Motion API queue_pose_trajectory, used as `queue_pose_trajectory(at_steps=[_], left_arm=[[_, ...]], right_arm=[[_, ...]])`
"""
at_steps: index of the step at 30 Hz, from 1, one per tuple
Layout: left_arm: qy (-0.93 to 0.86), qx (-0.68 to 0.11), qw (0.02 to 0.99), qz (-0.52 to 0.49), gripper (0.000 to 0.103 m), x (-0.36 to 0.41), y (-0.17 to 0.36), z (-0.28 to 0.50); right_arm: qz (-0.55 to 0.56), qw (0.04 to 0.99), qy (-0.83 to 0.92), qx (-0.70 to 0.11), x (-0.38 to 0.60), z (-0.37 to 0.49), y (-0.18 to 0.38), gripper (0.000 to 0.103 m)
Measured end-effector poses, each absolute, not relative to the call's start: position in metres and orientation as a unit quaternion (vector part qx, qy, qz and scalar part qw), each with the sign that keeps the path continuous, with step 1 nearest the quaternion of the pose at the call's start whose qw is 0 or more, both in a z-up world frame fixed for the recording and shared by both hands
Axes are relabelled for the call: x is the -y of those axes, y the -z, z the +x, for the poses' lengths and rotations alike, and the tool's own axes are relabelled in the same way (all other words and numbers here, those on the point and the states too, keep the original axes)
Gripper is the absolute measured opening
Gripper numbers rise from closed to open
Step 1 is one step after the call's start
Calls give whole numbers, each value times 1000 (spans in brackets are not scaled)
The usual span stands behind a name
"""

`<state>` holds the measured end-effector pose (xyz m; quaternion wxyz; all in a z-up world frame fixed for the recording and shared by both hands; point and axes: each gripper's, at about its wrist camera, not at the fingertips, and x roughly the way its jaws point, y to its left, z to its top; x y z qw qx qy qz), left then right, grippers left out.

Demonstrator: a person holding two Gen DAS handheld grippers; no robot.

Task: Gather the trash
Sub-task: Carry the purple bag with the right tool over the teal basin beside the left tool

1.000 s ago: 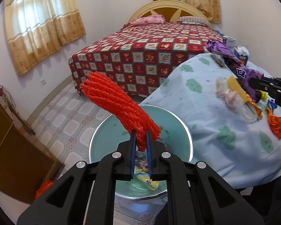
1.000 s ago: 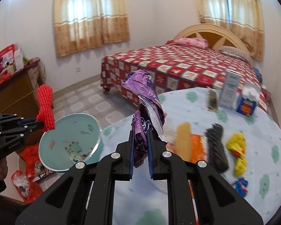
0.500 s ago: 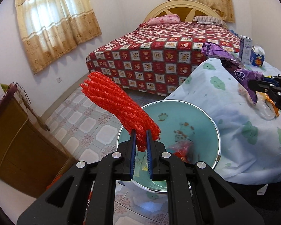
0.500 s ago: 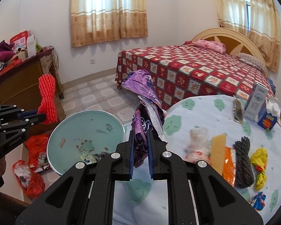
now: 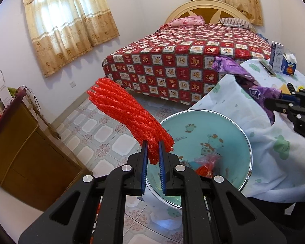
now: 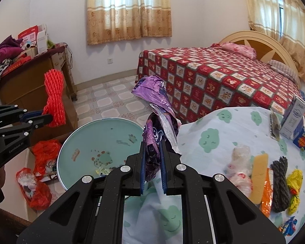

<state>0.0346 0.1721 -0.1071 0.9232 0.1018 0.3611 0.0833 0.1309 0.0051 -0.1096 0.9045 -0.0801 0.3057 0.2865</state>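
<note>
1. My left tongs (image 5: 152,152) are clamped on a red foam-net sleeve (image 5: 128,118), whose long axis juts up and away to the left from the tips.
2. My right tongs (image 6: 152,152) pinch a crumpled purple plastic wrapper (image 6: 156,109), standing upright above the tips.
3. The round, chrome-rimmed teal basin with cartoon animals (image 5: 245,140) lies below and just ahead-right of the left tips, and ahead-left of the right tips.
4. The left looks nearer, I judge; its sleeve partly overhangs the rim.
5. The tablecloth edge (image 6: 193,126) touches the basin's right side; the left side has open tiled floor (image 5: 103,130).
6. More scraps (image 6: 258,179) lie on the table, right of my right tongs.
</note>
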Motion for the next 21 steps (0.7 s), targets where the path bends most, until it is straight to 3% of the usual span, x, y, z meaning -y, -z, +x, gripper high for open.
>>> queue_pose_trajectory(at_steps=[21], left_arm=[[-75, -368, 921, 102, 11, -170, 111, 37]], right_arm=[[-86, 901, -295, -306, -15, 127, 110, 13]])
